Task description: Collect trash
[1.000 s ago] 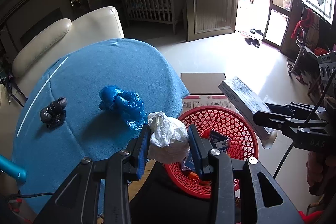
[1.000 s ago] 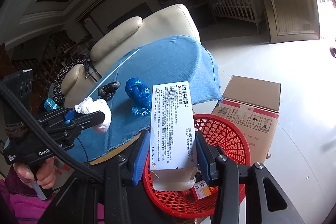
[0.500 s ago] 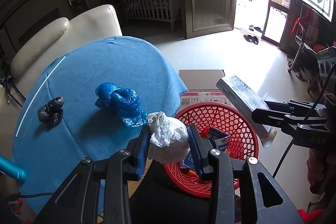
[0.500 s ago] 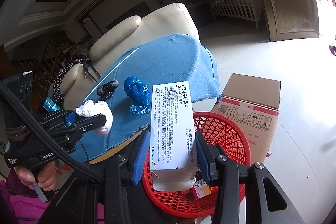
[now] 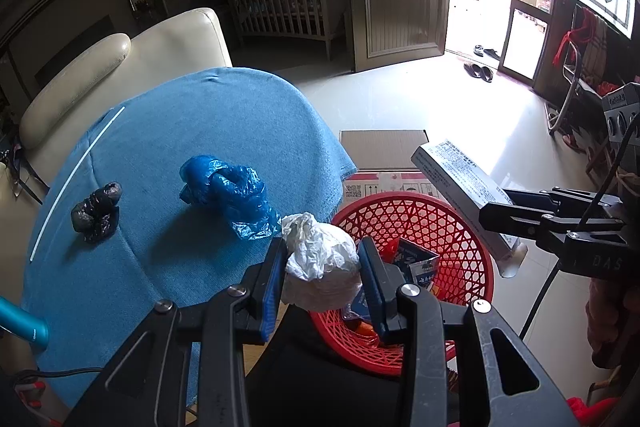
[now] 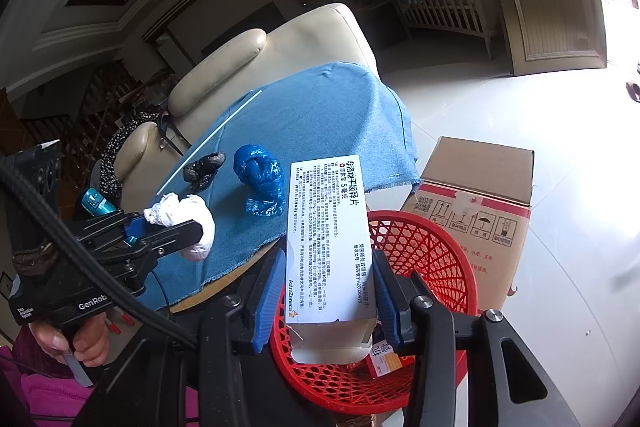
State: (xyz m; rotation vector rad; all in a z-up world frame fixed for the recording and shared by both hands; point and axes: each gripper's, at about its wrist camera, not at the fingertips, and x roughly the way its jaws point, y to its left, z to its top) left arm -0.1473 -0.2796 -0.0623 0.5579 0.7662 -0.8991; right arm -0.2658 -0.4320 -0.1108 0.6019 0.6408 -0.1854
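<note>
My left hand-held gripper (image 5: 322,269) is clamped on a white crumpled bag (image 5: 320,263), soft and light, beside the red basket (image 5: 420,223). My right hand-held gripper (image 6: 330,291) pinches the flat sides of a stiff, empty-looking carton (image 6: 330,243) (crushable) above that basket.

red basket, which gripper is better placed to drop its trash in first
Right, probably. The right gripper holds the white carton directly above the red basket, while the left gripper holds its white wad nearer the table's edge.
</note>
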